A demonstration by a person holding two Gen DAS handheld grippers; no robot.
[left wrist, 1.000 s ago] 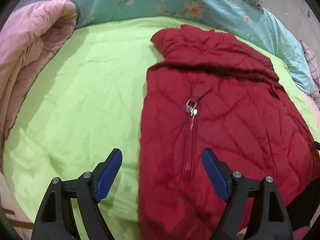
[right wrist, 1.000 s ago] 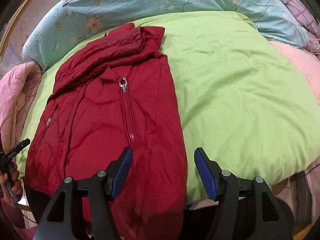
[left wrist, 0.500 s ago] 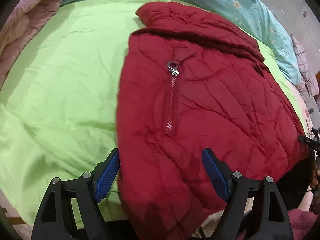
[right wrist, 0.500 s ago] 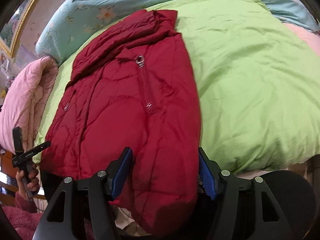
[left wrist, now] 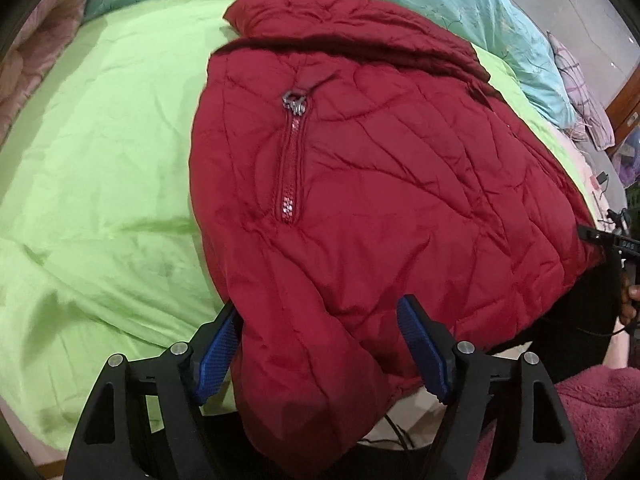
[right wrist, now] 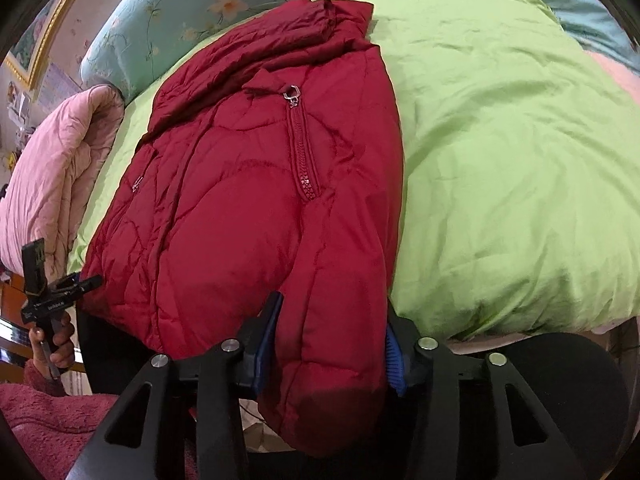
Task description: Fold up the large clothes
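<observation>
A dark red quilted jacket [left wrist: 360,184] lies front up on a lime green bed cover [left wrist: 100,140], its zip pull [left wrist: 295,101] near the collar and its hem hanging over the near bed edge. My left gripper [left wrist: 320,344] is open with its blue pads on either side of the jacket's lower left corner. In the right wrist view the jacket [right wrist: 248,200] fills the centre. My right gripper [right wrist: 332,344] is open, its pads straddling the lower right corner of the hem; the cloth hides most of the right pad.
A pink quilt [right wrist: 52,184] is rolled at the bed's left side. A teal flowered duvet [left wrist: 460,4] lies along the far side. The green cover [right wrist: 500,140] spreads to the jacket's right. The person's pink sleeve [left wrist: 592,412] is below.
Both grippers have moved forward and down to the jacket's hem. The hem corners now sit between the open pads, where before the pads stood short of the cloth.
</observation>
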